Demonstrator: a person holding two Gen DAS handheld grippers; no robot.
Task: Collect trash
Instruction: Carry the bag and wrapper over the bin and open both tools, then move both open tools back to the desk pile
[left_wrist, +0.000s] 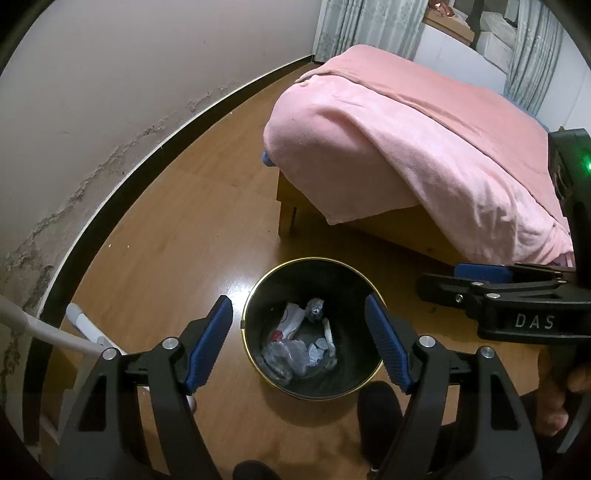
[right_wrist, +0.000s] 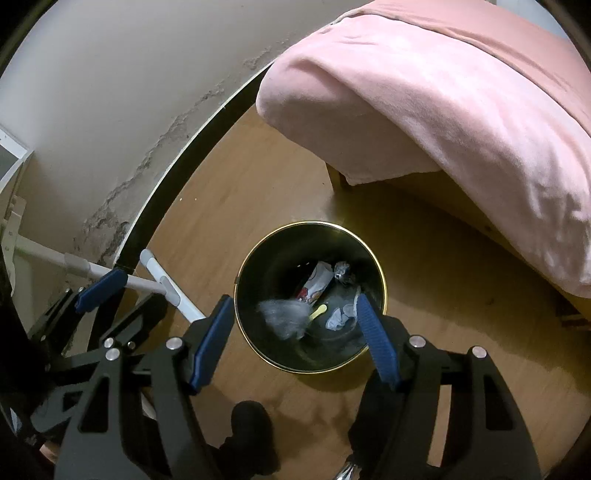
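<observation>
A black trash bin with a gold rim (left_wrist: 258, 284) stands on the wooden floor and holds several pieces of trash (left_wrist: 295, 343): a red-and-white wrapper, clear plastic and crumpled paper. My left gripper (left_wrist: 297, 301) hangs above the bin, open, with nothing between its blue pads. The right gripper (left_wrist: 443, 280) reaches in from the right beside it. In the right wrist view my right gripper (right_wrist: 293, 300) is also open and empty over the bin rim (right_wrist: 314, 222). A blurred grey plastic wad (right_wrist: 284, 317) and a yellow stick (right_wrist: 317, 312) lie inside. The left gripper (right_wrist: 125, 295) shows at the left.
A bed with a pink blanket (left_wrist: 406, 129) stands just behind the bin. A white wall with a dark baseboard (left_wrist: 147, 155) curves along the left. White tubes (right_wrist: 162, 284) lean at the left of the bin. Dark-socked feet (left_wrist: 380, 406) stand right before the bin.
</observation>
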